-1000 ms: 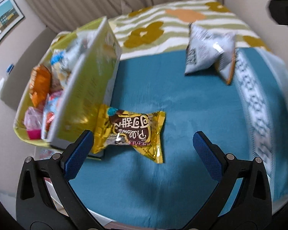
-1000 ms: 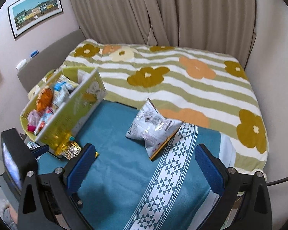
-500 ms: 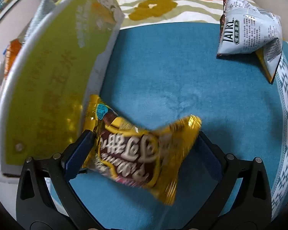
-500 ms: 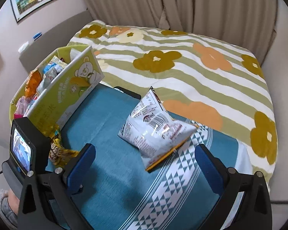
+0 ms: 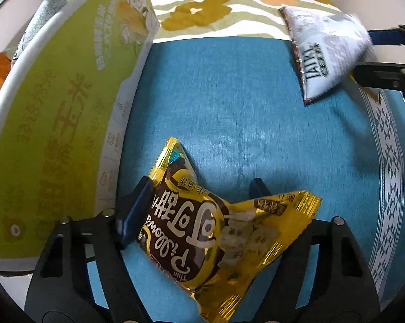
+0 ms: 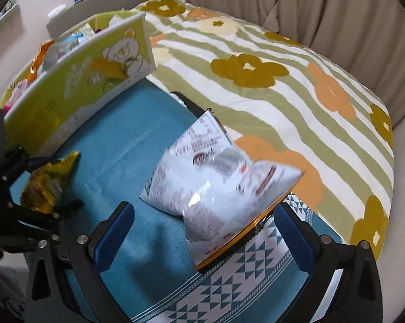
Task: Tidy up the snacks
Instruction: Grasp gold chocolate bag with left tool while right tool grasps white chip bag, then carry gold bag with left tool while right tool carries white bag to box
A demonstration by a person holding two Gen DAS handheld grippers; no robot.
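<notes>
Gold snack pack (image 5: 202, 231) was in my left gripper (image 5: 199, 202); a second earlier it lay flat on the blue cloth (image 5: 242, 94) ahead of wide-open jaws, half a second earlier it sat between them unclamped. Left fingers had closed in on it from both sides, foil crumpled and one end cocked up, so I judged the grasp made. Whether it was off the cloth yet I couldn't tell from the wrist view

It sat just beside the long wall of the green snack box (image 5: 67, 102), so the drop-in looked like a short lift up and over that wall; foil is slippery, could slide out if the clamp only had the seam

White chip bag (image 6: 218, 185) had gone from well ahead of my right gripper (image 6: 202, 231) to lying between its fingers, straddling the blue cloth and the patterned border. Right jaws were wide apart, holding nothing, not touching the bag that I could see. Bag puffy, so closing on the middle might squash the chips

Other packets (image 6: 56, 51) already stood in the box
</notes>
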